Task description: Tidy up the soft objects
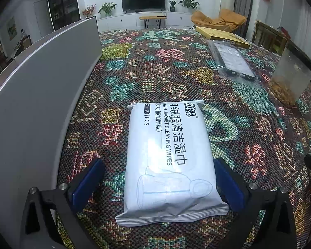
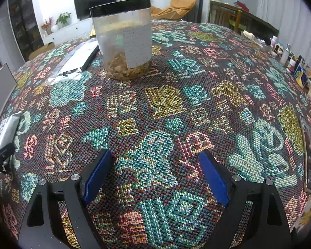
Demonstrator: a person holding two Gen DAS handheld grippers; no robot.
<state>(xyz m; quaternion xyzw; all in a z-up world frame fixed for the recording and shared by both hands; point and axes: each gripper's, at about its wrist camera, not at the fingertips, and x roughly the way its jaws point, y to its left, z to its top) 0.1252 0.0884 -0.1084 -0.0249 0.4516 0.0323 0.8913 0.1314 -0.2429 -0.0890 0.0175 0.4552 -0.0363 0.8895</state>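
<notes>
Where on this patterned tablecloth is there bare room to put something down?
The widest bare stretch lies ahead of the right gripper, between it and the clear jar. Another lies between the wipes pack and the grey panel. It is crowded along the right edge with small bottles.

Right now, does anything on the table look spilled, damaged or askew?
Nothing stands out. The wipes pack lies flat and intact between the open left gripper; the clear jar stands upright with its lid on.

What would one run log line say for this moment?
left hand-held gripper: open, astride wipes pack, left pad clear, right unclear | right hand-held gripper: open, empty, over woven cloth | jar: beyond
</notes>
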